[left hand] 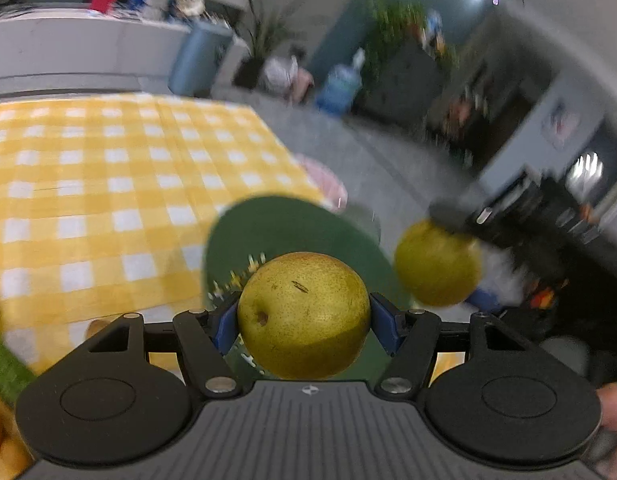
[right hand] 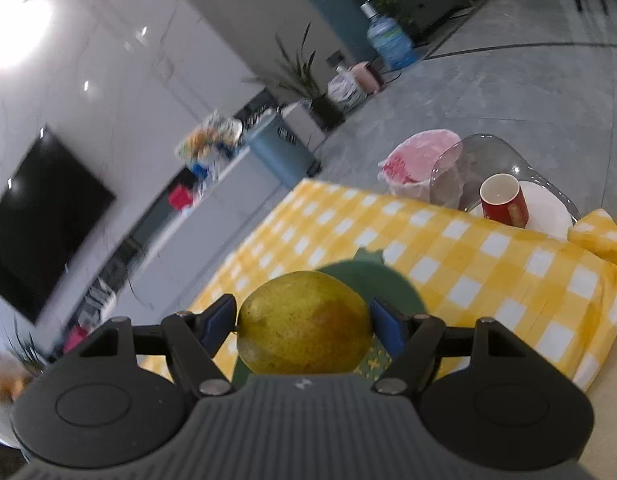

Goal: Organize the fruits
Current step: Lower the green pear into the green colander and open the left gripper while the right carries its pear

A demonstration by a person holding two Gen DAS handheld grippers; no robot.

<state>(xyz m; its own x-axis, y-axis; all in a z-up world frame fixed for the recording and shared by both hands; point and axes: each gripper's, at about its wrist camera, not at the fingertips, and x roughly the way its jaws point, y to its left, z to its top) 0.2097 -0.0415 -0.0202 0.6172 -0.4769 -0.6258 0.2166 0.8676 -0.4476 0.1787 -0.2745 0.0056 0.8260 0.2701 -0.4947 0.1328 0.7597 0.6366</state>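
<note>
Left gripper [left hand: 304, 316]: blue pads clamped on pear [left hand: 304, 314] across widest girth. Right gripper [right hand: 304, 322]: clamped likewise on second pear [right hand: 304, 322]. Both fruits airborne above green plate [left hand: 276, 228], plate at 12 o'clock on yellow checked cloth [left hand: 108, 184]. Handling judgement: firm, rounded, smooth skin, bruise-prone; moderate squeeze, grip at equator. Red mug [right hand: 504, 200] far, 2 o'clock.
</note>
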